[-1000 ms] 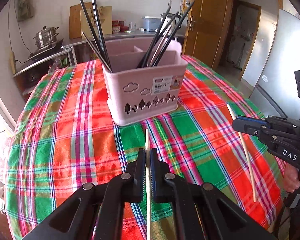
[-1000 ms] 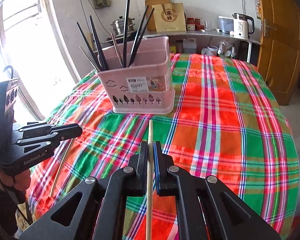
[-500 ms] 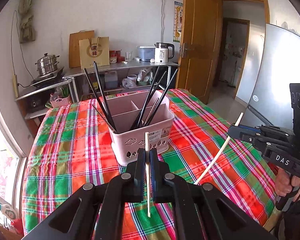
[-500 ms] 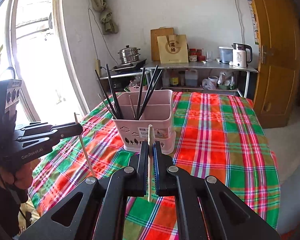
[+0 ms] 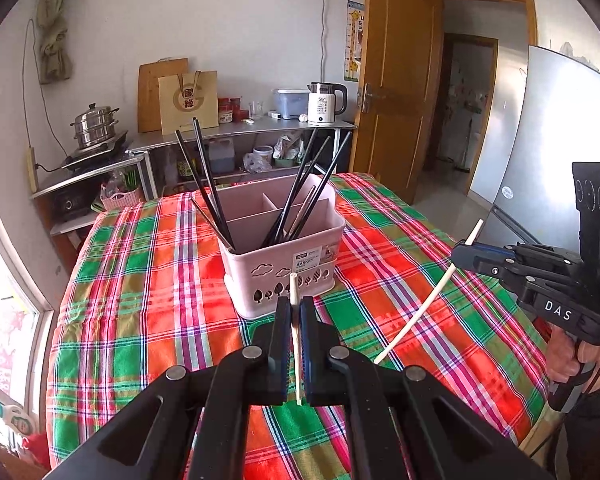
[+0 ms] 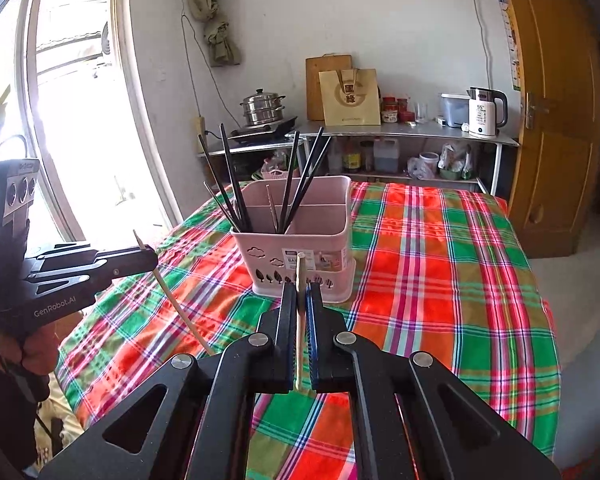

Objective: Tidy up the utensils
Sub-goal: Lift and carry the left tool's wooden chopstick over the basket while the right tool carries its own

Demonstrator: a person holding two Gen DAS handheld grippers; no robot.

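Chopsticks are the thing here: one pale wooden chopstick [image 5: 295, 336] stands pinched between the jaws of my left gripper [image 5: 295, 312], and a second pale chopstick [image 6: 299, 320] is clamped in my right gripper [image 6: 300, 300]. Both sticks are off the table and both point toward the pink basket [image 5: 284, 264]. This basket stands on the checked tablecloth [image 5: 148, 280], just beyond my fingertips. Black chopsticks [image 5: 208, 184] lean in its near compartments, some at the left side and some more to the right. Behind the table, a metal shelf [image 6: 412, 130] carries a white kettle [image 6: 485, 112].
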